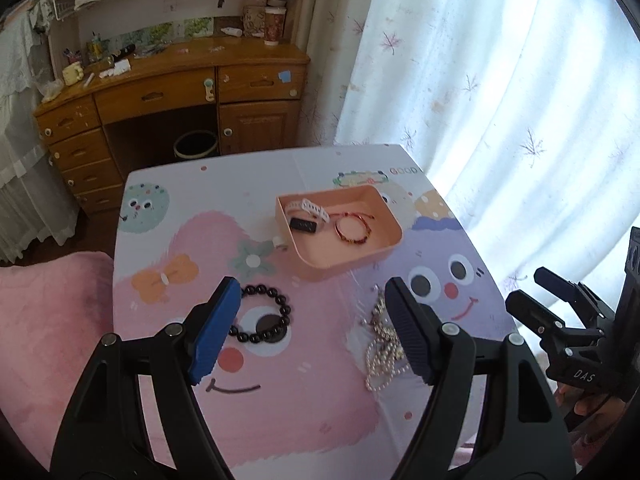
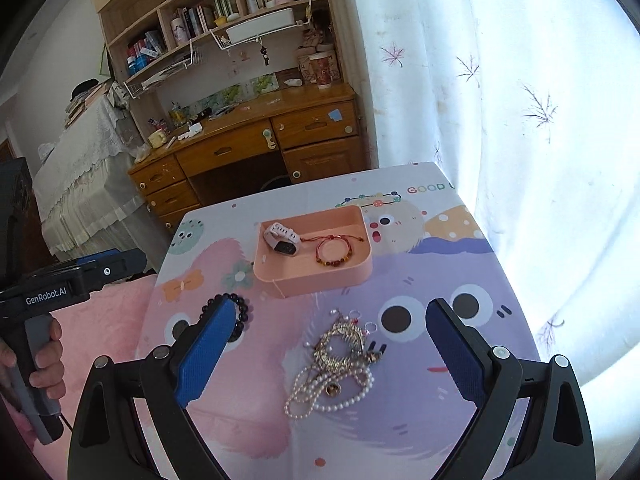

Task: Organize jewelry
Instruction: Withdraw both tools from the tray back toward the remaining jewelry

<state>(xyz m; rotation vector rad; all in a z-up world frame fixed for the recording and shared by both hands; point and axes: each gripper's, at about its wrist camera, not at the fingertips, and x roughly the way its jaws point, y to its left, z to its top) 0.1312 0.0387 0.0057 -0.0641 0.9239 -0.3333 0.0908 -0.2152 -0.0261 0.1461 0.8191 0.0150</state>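
Observation:
A peach tray point(image 1: 384, 258) point(image 2: 308, 280) stands on the cartoon-print table and holds a white watch point(image 1: 306, 210) point(image 2: 280, 236) and a red cord bracelet point(image 1: 354, 229) point(image 2: 334, 254). A black bead bracelet point(image 1: 262, 314) point(image 2: 242, 312) lies on the pink patch, partly behind a blue finger pad in each view. A tangle of pearl strands and gold pieces point(image 2: 334, 364) point(image 1: 380, 354) lies to its right. My left gripper point(image 1: 310, 324) hovers open above the table between the beads and the tangle, holding nothing. My right gripper point(image 2: 332, 356) stands open over the tangle, apart from it.
The table point(image 1: 200, 184) is small; its far edge meets a wooden desk point(image 1: 180, 80) with drawers, and a white curtain point(image 1: 500, 80) hangs on the right. A pink cushion point(image 1: 48, 340) sits at the left. A hand point(image 2: 44, 364) grips the left gripper's handle.

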